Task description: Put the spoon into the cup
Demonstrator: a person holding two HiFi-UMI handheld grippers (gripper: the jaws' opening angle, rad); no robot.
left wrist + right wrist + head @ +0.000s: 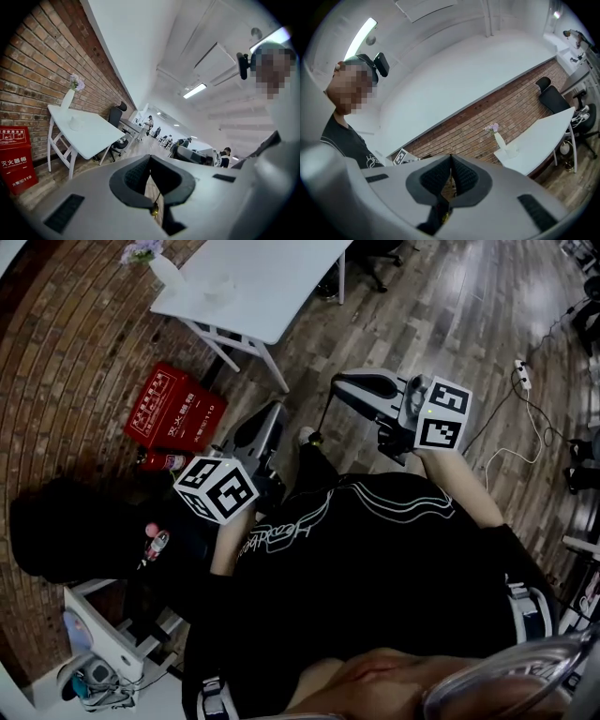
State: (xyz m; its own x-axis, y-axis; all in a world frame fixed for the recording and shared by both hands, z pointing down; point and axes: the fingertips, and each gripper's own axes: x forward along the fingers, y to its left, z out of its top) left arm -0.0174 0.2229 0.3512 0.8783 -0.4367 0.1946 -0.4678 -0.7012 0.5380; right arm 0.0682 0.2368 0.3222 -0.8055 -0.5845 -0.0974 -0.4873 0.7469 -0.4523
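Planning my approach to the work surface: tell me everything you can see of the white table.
The white table has a smooth rectangular top on white braced legs. It stands on the plank floor beside the brick wall. At its wall end stand a white vase of pale purple flowers and a small pale item too blurred to identify. A dark office chair sits beyond it.

You've got a white surface (281,287), a red extinguisher box (173,413) with white lettering, a red-brown brick wall (66,362) and a grey-brown plank floor (450,315).
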